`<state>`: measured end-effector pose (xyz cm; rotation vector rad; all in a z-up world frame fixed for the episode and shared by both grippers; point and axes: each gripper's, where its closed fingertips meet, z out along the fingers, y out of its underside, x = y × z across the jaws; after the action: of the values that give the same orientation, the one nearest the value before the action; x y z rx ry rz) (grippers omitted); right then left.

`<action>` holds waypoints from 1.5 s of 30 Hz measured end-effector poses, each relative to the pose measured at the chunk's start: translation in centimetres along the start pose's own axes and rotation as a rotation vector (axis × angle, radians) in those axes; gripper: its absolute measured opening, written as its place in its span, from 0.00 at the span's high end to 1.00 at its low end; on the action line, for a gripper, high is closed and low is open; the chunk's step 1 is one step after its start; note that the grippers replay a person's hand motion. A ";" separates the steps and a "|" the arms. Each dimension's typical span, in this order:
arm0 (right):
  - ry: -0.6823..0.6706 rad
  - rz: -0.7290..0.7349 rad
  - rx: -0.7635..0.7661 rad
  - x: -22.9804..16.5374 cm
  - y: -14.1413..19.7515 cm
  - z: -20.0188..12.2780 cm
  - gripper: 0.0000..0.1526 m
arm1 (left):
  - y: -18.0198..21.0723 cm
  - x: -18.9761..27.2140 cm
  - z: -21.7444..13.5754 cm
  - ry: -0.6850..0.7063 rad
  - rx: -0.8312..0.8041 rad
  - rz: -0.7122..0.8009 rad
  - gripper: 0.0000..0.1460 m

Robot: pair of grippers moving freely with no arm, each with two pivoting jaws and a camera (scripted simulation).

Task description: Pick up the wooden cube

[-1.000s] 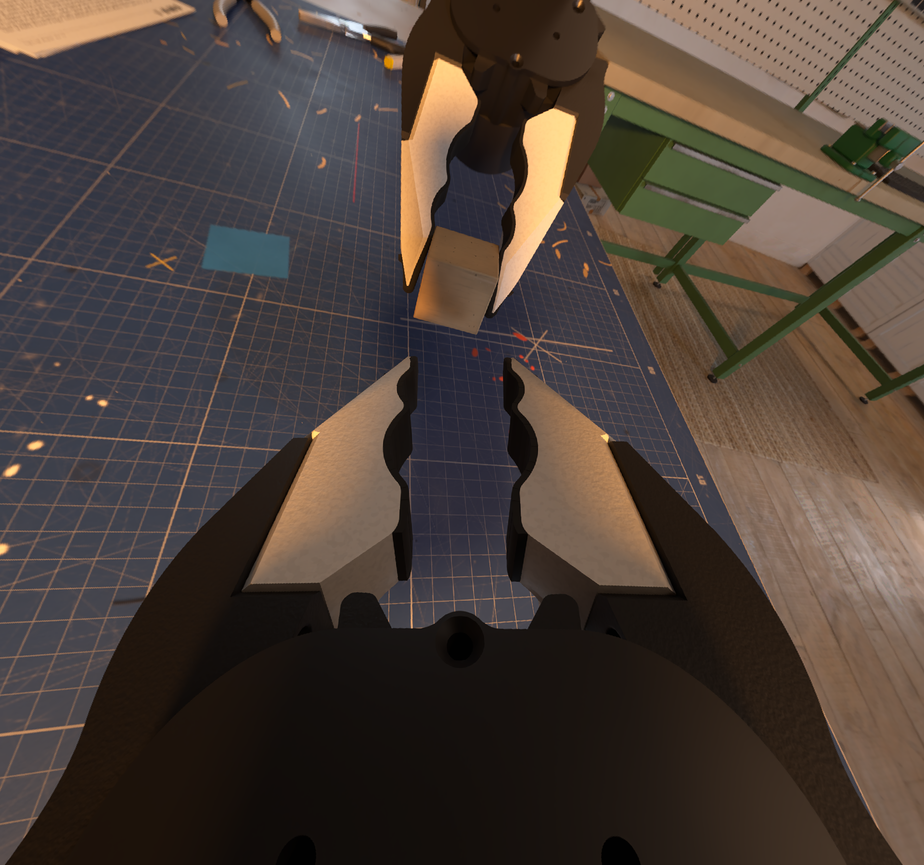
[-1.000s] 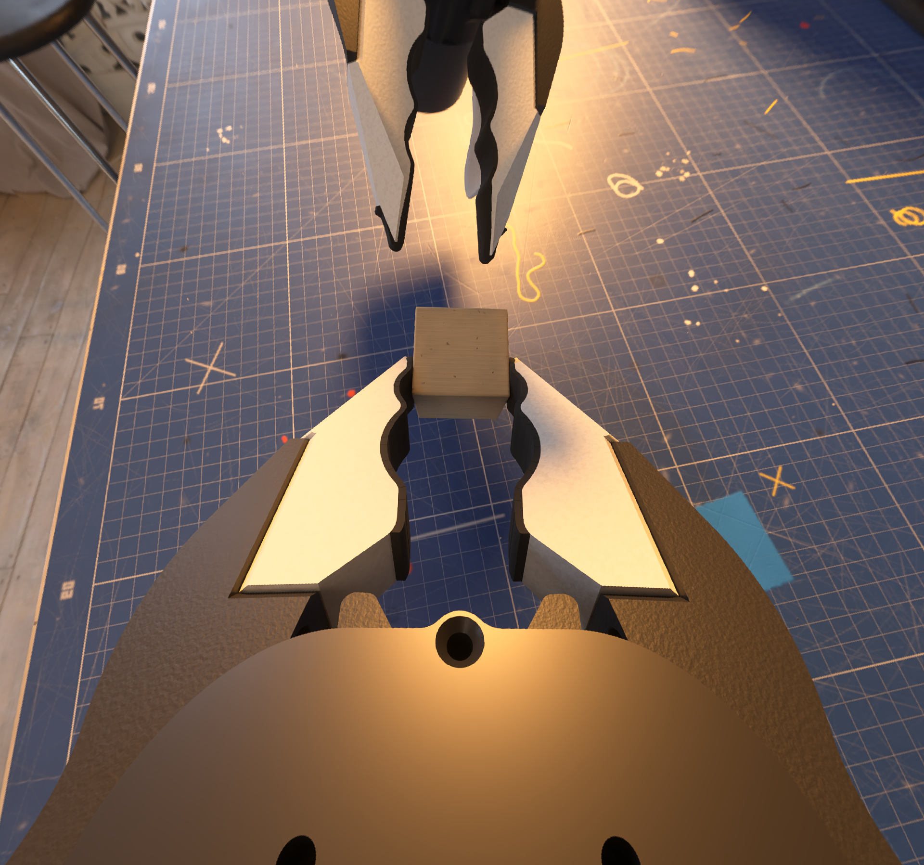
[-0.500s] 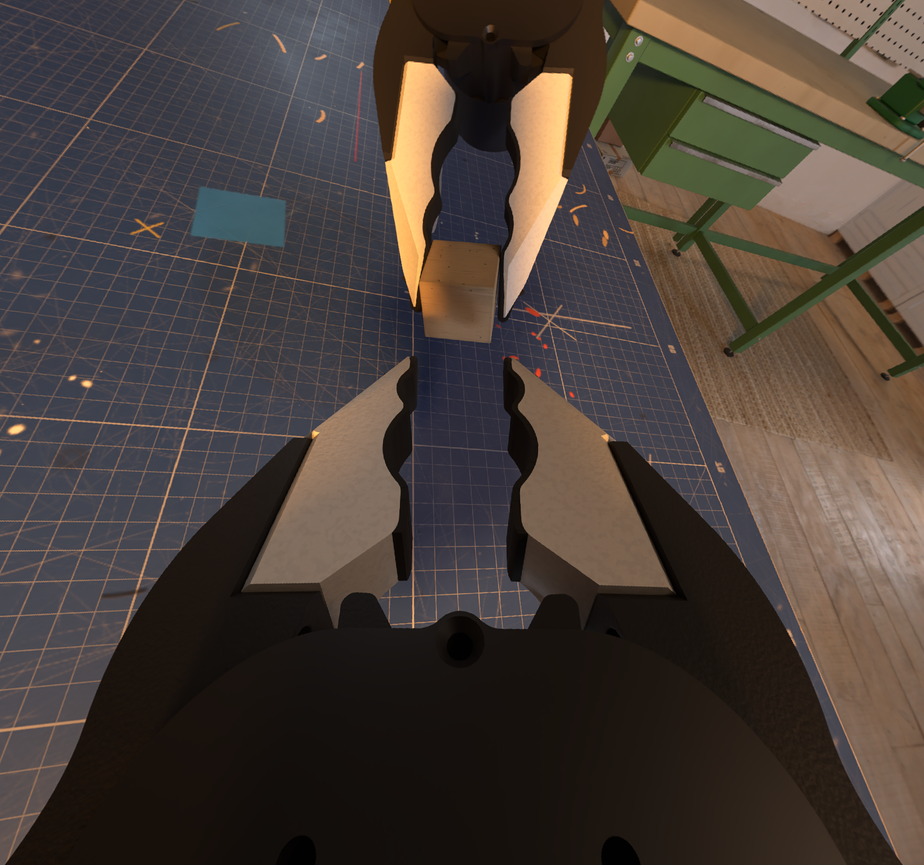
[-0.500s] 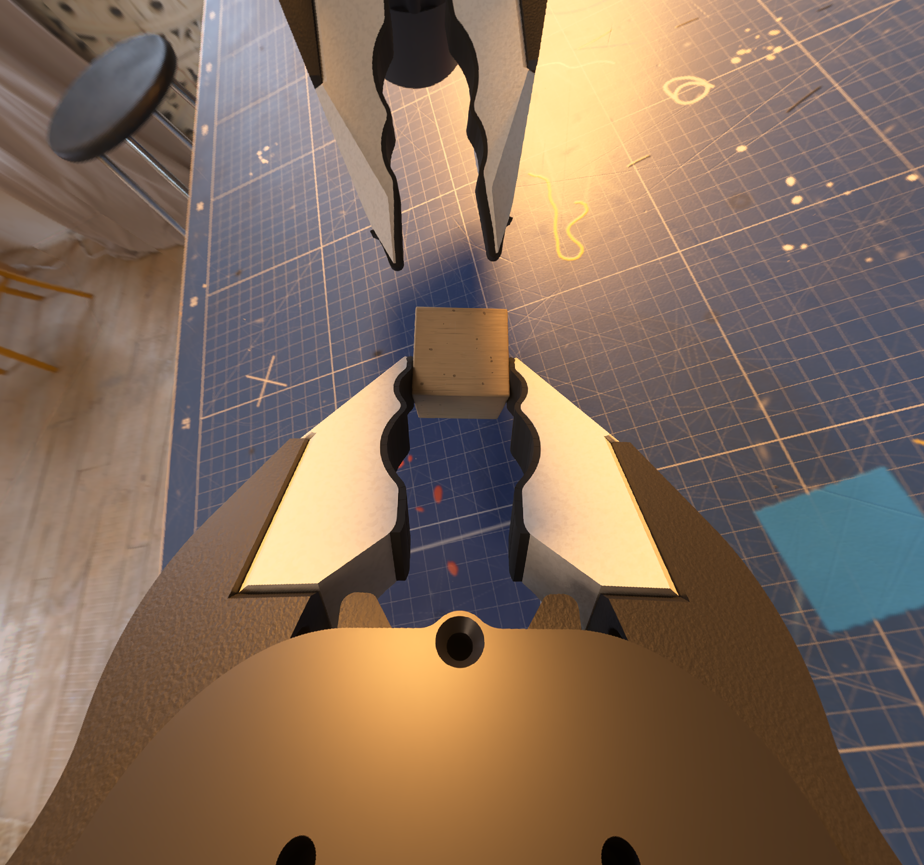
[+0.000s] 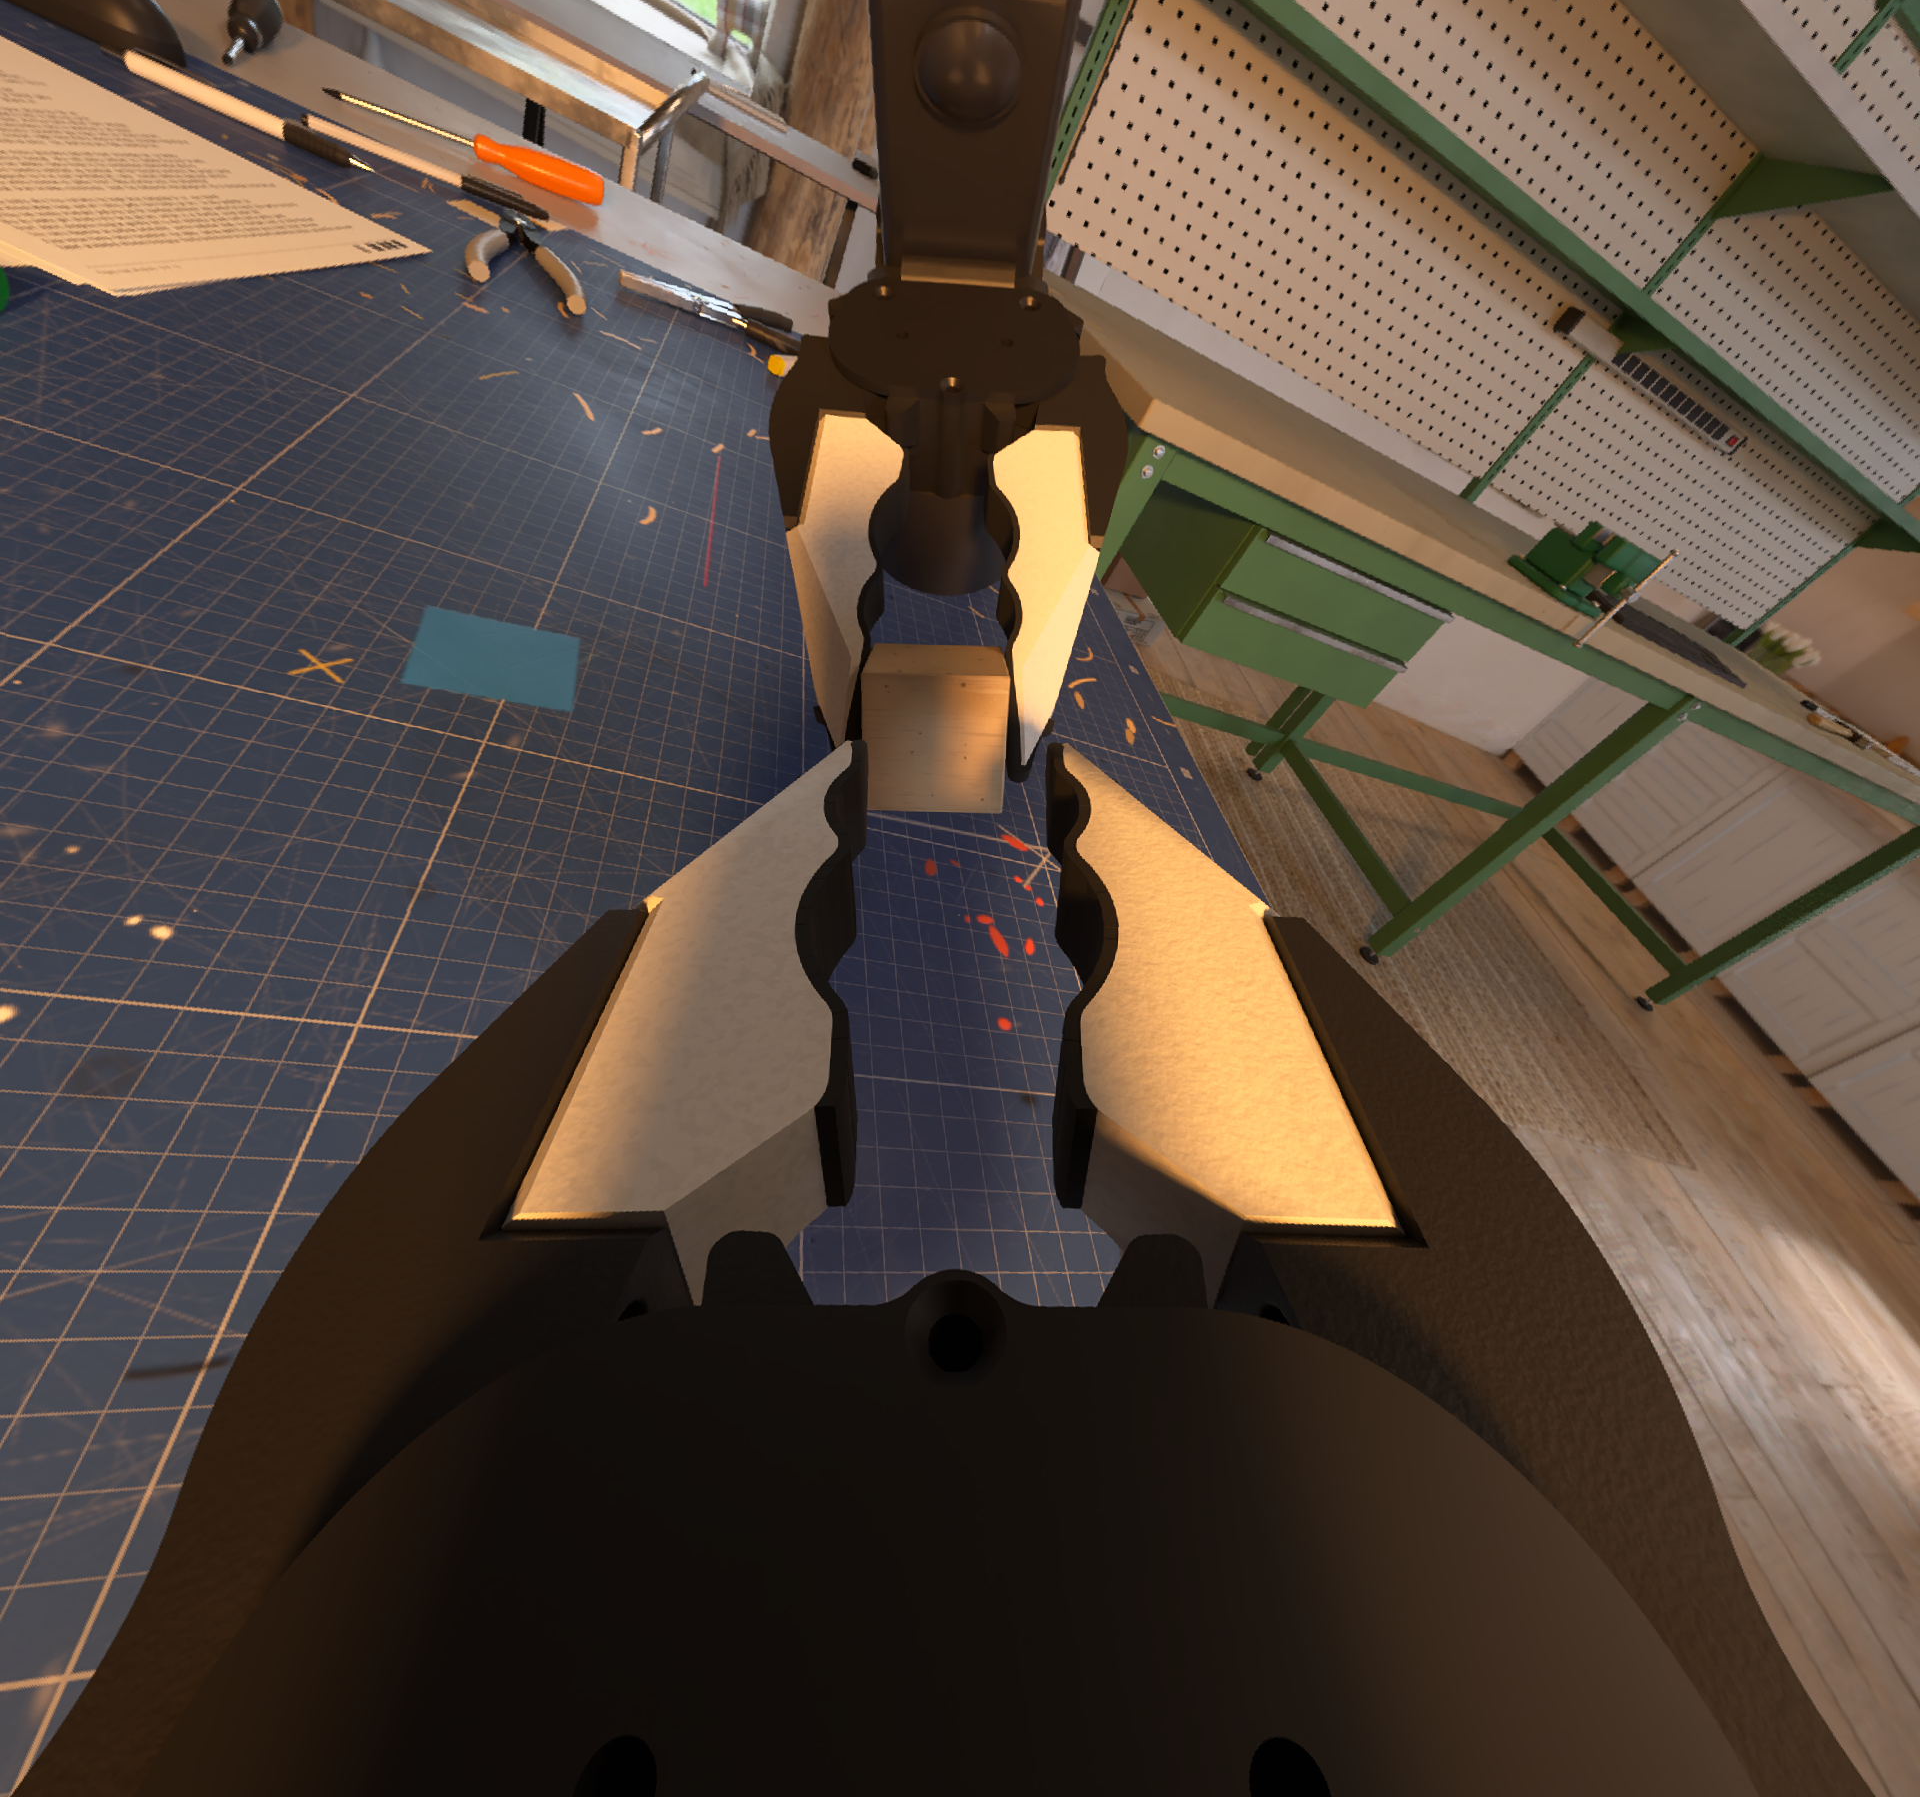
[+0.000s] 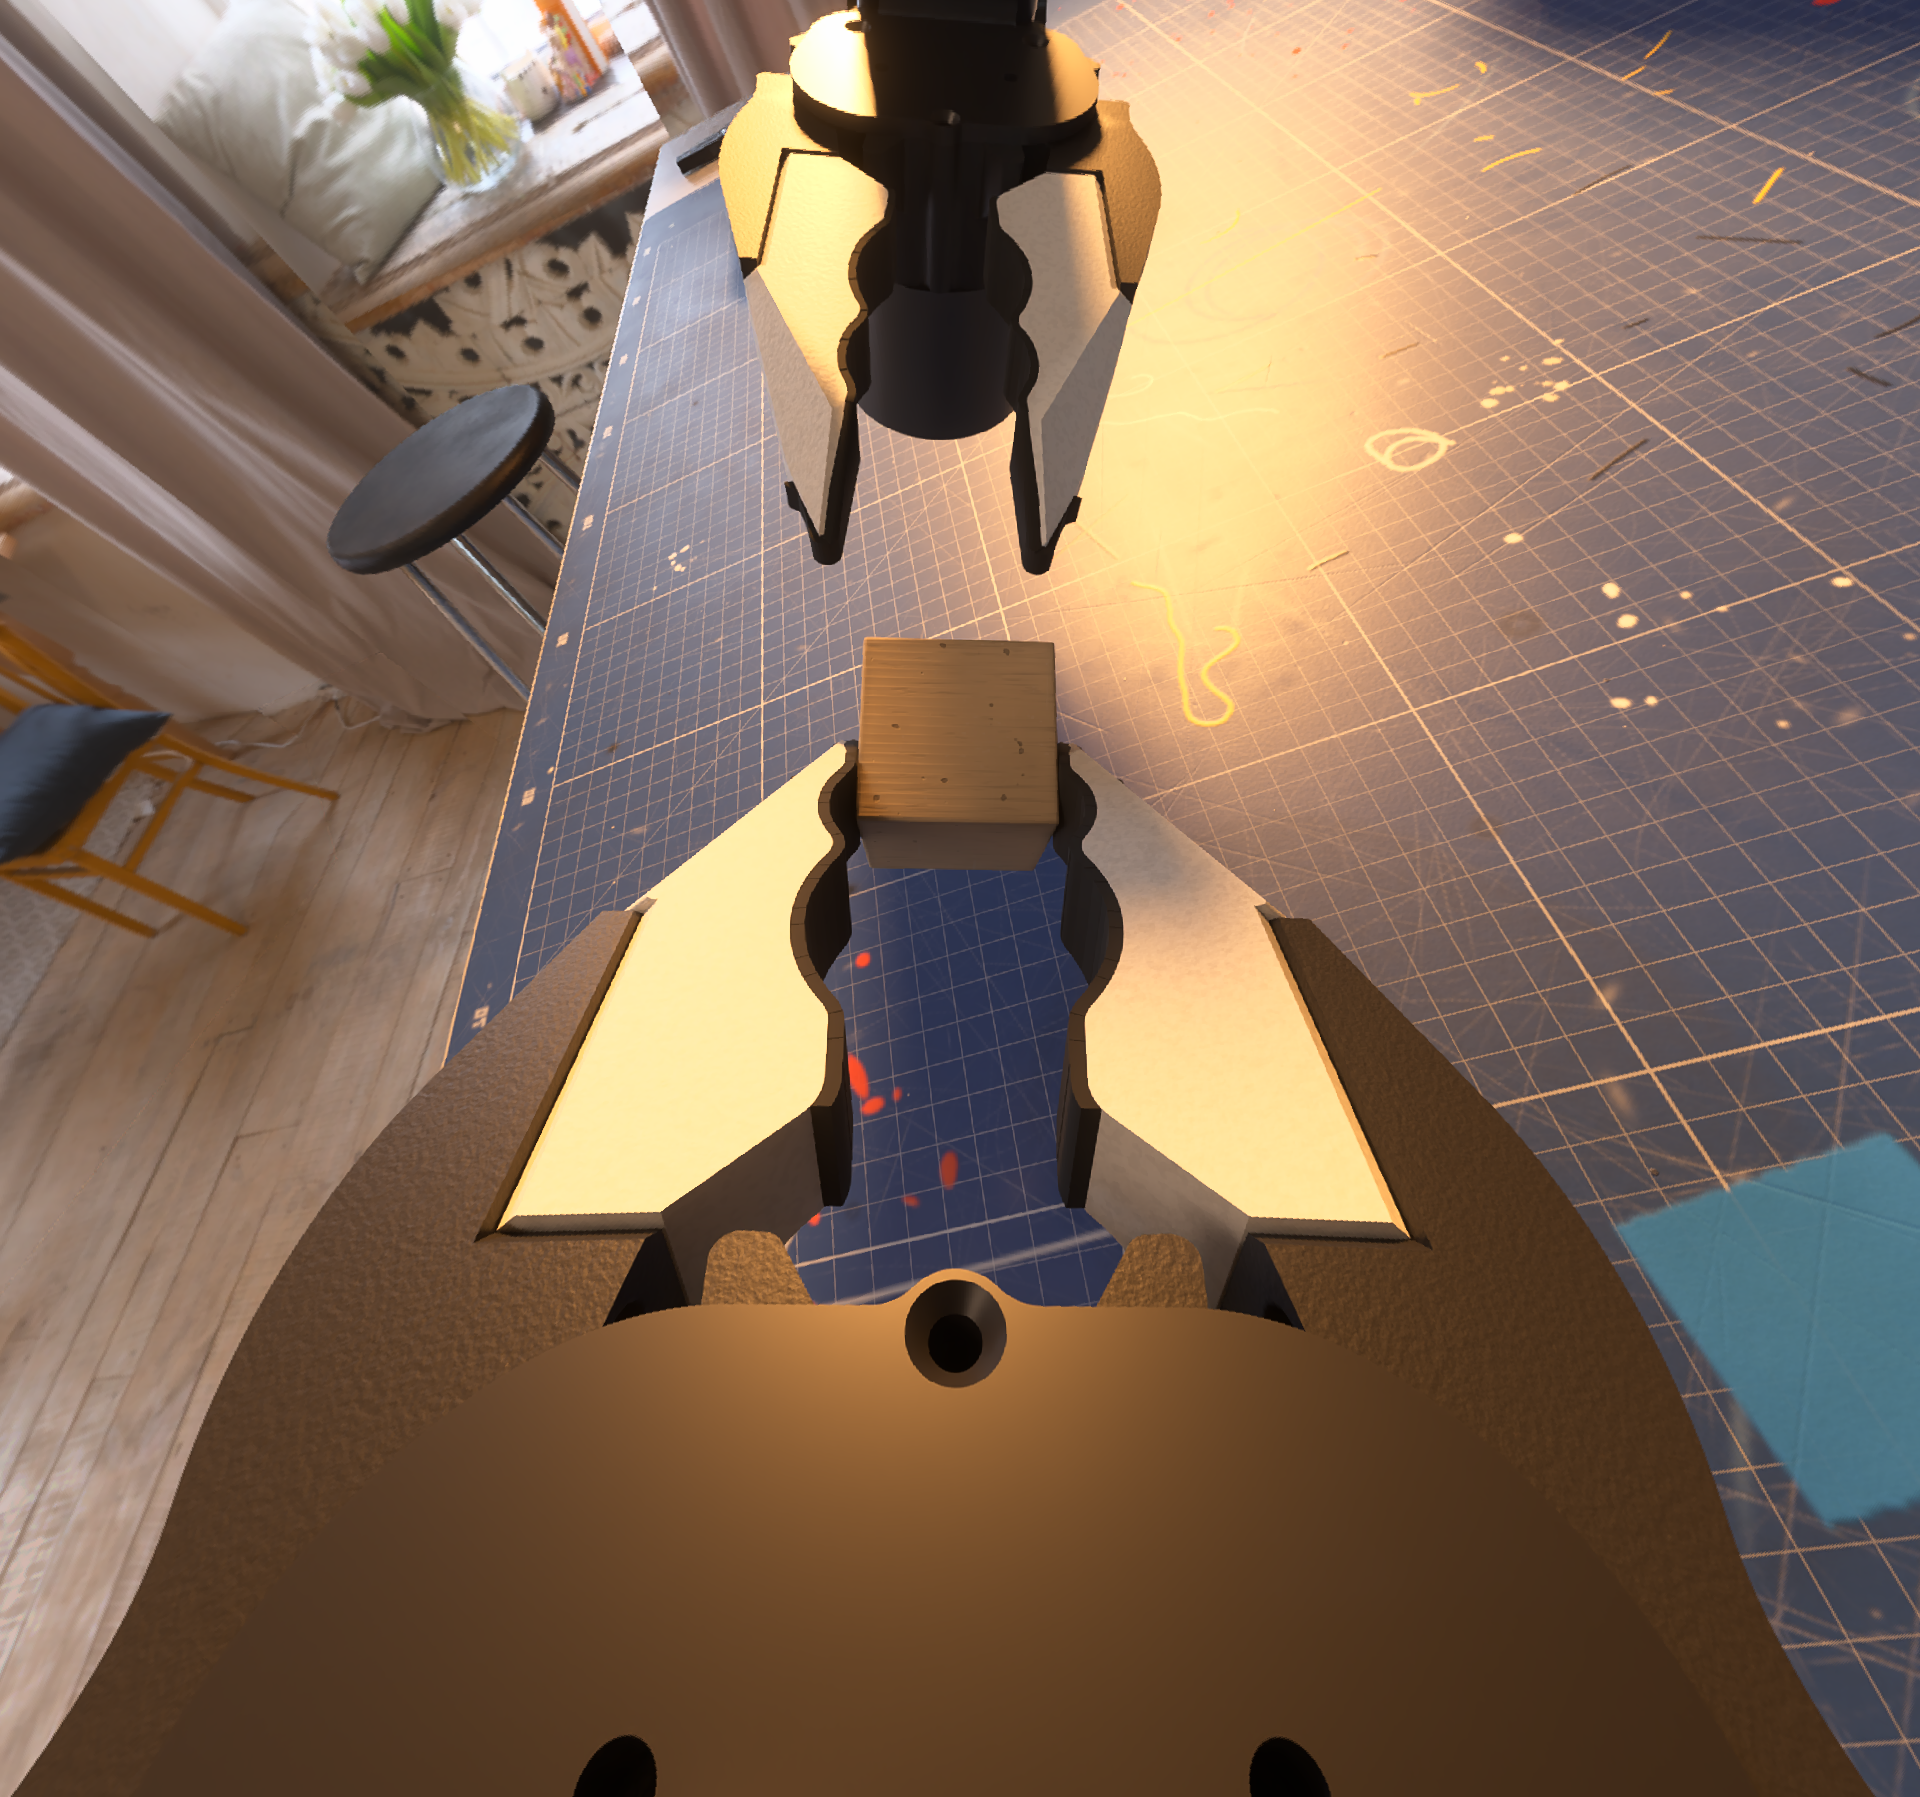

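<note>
The wooden cube (image 6: 956, 734) is a pale block pinched between the fingertips of my right gripper (image 6: 956, 760), which is shut on it and holds it above the blue cutting mat (image 6: 1351, 812). In the left wrist view the cube (image 5: 935, 734) sits between the right gripper's cream fingers (image 5: 1044, 594), which point down toward me. My left gripper (image 5: 954, 755) is open and empty, its tips just short of the cube. In the right wrist view the left gripper (image 6: 930, 558) faces me, apart from the cube.
A teal square (image 5: 488, 656) lies on the mat to the left. A paper sheet (image 5: 156, 189), pliers (image 5: 530, 256) and an orange-handled screwdriver (image 5: 540, 168) lie at the far edge. The mat's edge and a green workbench (image 5: 1351, 604) are on the right. A black stool (image 6: 436, 480) stands beside the table.
Both wrist views have risen and tilted up, so the room now shows. The right gripper has kept the cube and carried it higher off the mat. The left gripper stays open.
</note>
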<state>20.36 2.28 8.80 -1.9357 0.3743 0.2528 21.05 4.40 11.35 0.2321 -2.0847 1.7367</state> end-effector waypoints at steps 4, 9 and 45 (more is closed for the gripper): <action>0.014 0.001 0.004 0.2 0.0 0.1 0.76 | 0.0 -0.3 -0.1 -0.028 -0.009 0.021 0.77; 0.020 0.009 0.032 0.5 -0.4 0.0 0.76 | -0.5 -0.6 -0.1 -0.060 0.024 0.033 0.77; 0.078 -0.014 0.300 1.0 -3.9 0.2 0.76 | -2.8 -1.2 -1.1 -0.042 0.213 -0.079 0.76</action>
<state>22.71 3.71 11.72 -1.6550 0.4243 0.1052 23.41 4.67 13.54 0.4112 -1.8907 1.9206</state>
